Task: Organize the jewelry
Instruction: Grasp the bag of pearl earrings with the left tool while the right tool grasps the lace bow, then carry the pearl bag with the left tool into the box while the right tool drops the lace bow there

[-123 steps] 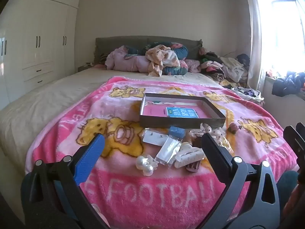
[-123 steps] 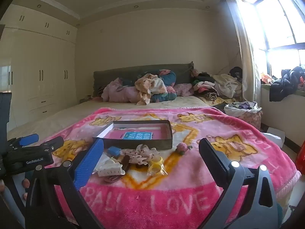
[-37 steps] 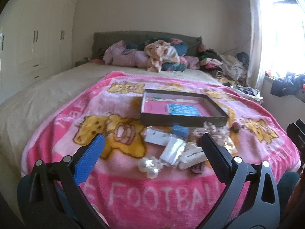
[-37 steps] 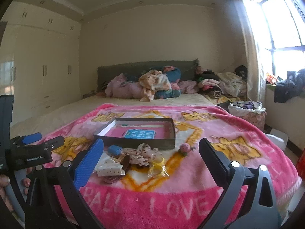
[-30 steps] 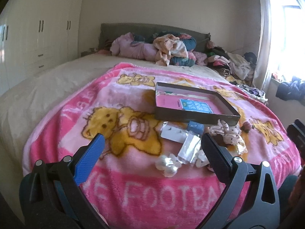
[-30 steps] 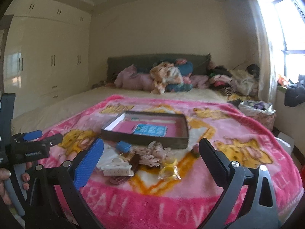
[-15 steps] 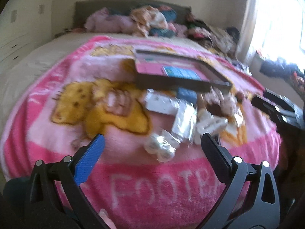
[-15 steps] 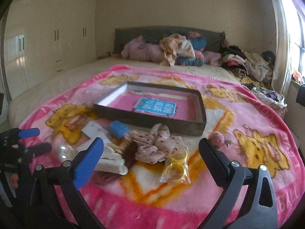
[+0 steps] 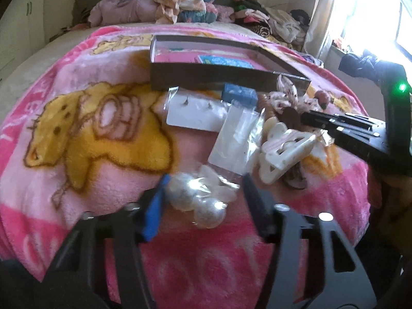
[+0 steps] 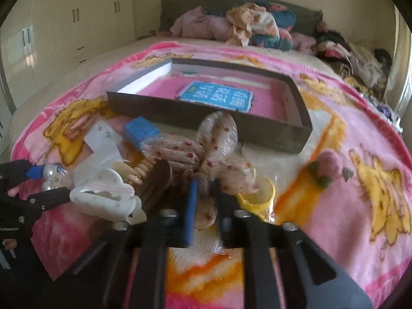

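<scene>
A: Left claw (image 9: 203,193), left wrist view. Its jaws are closing around the pearl ornament (image 9: 198,198), which lies in a clear wrapper on the pink blanket (image 9: 77,185); whether the pads already press on it cannot be told. The gray box (image 10: 206,113), the likely destination, stands farther up the bed, well apart from the pearls.

B: And the right claw (image 10: 204,188)?

A: Nearly shut, pinching the near end of the wrapped spotted scrunchie (image 10: 213,149), whose coils lie against the box's near wall.

B: Principal hazards?

A: Three, as a judgement. The round pearls may squirt from between the left pads, or only the slippery film may be caught. The scrunchie's wrapper touches the yellow ring (image 10: 257,198) and lies near the brown clip (image 10: 154,180), so lifting could drag them along. The white claw clip (image 10: 108,198) lies between both claws and is easily knocked.
</scene>
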Demonstrator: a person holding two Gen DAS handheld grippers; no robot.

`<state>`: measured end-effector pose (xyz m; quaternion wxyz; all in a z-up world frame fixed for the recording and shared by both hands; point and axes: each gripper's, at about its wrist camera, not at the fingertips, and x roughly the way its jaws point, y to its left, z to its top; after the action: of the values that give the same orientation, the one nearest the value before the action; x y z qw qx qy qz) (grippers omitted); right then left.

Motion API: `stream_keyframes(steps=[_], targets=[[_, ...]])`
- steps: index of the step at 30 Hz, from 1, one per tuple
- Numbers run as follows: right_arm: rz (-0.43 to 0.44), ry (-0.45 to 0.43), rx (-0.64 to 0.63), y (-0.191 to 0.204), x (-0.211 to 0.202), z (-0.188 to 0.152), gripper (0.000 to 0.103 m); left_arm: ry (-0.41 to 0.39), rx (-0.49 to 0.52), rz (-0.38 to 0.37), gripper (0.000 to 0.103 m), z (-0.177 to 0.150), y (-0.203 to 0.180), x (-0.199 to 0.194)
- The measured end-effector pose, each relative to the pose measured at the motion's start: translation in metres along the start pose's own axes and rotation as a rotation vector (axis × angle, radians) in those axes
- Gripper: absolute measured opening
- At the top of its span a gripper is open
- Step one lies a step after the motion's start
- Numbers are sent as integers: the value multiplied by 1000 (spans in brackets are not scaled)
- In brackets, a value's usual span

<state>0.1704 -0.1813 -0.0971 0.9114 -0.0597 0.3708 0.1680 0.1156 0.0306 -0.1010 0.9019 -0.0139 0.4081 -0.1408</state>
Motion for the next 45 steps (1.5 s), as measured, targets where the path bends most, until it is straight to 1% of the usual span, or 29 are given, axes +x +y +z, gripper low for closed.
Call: stream_keyframes(steps=[2, 4, 8, 12, 14, 18, 23, 30, 33, 36, 39, 41, 45], targets=[[20, -16, 23, -4, -5, 2, 4, 1, -14, -15, 37, 0, 2, -1], [34, -36, 38, -8, -11, 4, 4, -5, -21, -10, 37, 2, 5, -5], [48, -80, 56, -15, -26, 10, 4, -39, -35, -8, 37, 5, 6, -20], [47, -112, 83, -23, -43, 15, 3, -55, -37, -19, 37, 15, 5, -27], [48, -128, 101, -28, -51, 17, 3, -57, -25, -28, 37, 24, 1, -25], [9, -160, 126, -42, -66, 23, 4, -57, 9, -49, 37, 47, -9, -13], [-36, -189, 156, -61, -81, 29, 3, -80, 47, -74, 37, 76, -28, 3], [-64, -227, 175, -86, -100, 35, 4, -120, 81, -76, 37, 115, -50, 18], [-71, -235, 184, -92, -102, 39, 4, -118, 88, -66, 37, 129, -52, 29], [-58, -234, 201, -98, -98, 48, 4, -121, 88, -54, 37, 140, -51, 38], [-64, -243, 178, -98, -91, 59, 4, -116, 85, -44, 37, 150, -47, 49], [-68, -239, 180, -100, -83, 66, 4, -103, 78, -30, 37, 157, -42, 58], [-55, -219, 229, -109, -62, 81, 4, -65, 83, -6, 37, 171, -31, 80]])
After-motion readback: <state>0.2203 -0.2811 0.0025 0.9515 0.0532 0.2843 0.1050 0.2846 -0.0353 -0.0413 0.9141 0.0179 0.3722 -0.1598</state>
